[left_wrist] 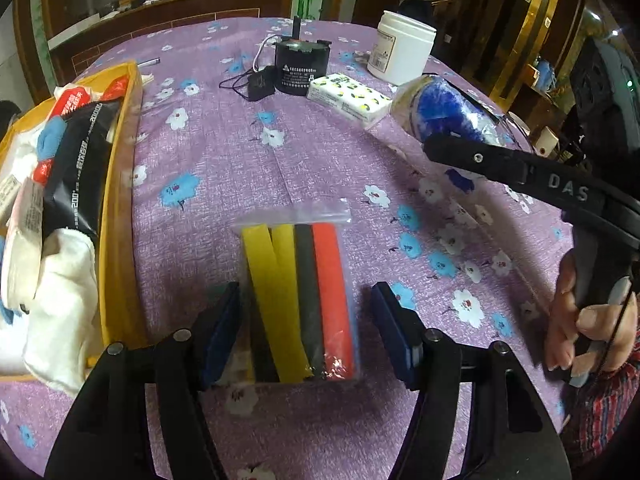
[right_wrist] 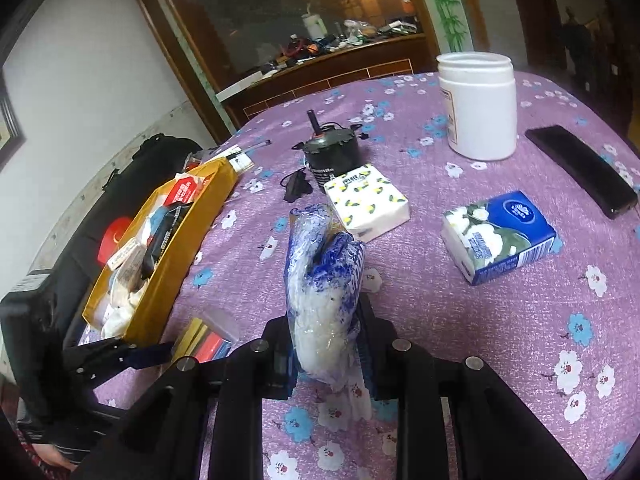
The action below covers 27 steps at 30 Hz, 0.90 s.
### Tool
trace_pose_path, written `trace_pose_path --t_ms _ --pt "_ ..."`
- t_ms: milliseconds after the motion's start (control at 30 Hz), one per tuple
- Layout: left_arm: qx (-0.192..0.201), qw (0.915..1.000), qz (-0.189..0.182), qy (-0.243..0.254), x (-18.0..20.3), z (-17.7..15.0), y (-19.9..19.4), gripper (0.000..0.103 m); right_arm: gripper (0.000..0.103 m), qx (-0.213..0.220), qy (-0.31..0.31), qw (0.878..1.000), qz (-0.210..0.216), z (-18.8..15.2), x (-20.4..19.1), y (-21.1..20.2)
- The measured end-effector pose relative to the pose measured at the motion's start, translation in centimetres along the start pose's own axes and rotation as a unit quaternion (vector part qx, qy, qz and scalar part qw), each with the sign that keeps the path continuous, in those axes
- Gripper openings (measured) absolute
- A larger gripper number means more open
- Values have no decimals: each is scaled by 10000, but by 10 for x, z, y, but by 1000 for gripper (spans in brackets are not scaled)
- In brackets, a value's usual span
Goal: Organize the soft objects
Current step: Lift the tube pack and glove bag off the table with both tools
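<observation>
Surface [right_wrist: 500,320] covered by purple floral cloth. Lying directly on it: yellow box [right_wrist: 168,272] of soft goods at left, bag of coloured strips [left_wrist: 304,300] beside it, black motor [right_wrist: 332,152], lemon-print tissue pack [right_wrist: 366,200], blue tissue pack [right_wrist: 500,236], white jar [right_wrist: 478,106], black phone [right_wrist: 580,170].

I see a white wall [right_wrist: 92,60] | dark wood-framed glass cabinet [right_wrist: 280,20], cluttered shelf | bamboo-painted panel [right_wrist: 448,4] | gilded trim [left_wrist: 532,20] | dim, warm lighting

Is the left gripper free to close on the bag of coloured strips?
Probably yes: the left gripper has its jaws open around the bag of coloured strips, with nothing else between them.
</observation>
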<state>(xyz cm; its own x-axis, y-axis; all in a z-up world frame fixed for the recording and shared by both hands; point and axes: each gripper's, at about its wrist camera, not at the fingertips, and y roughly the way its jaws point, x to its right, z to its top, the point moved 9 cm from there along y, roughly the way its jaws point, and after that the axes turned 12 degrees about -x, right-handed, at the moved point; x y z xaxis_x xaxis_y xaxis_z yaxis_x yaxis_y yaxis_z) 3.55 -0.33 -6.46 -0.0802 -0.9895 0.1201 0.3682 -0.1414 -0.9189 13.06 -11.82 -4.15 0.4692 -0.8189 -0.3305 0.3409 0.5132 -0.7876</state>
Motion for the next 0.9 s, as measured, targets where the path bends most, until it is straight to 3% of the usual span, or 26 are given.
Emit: trace_pose_path --t_ms 500,900 --pt "692 9971 -256 160 11 28 -29 43 27 117 -118 9998 -56 1 -3 -5" --pt "828 9961 -289 66 4 36 -36 43 27 150 -170 9997 -39 2 -6 -6"
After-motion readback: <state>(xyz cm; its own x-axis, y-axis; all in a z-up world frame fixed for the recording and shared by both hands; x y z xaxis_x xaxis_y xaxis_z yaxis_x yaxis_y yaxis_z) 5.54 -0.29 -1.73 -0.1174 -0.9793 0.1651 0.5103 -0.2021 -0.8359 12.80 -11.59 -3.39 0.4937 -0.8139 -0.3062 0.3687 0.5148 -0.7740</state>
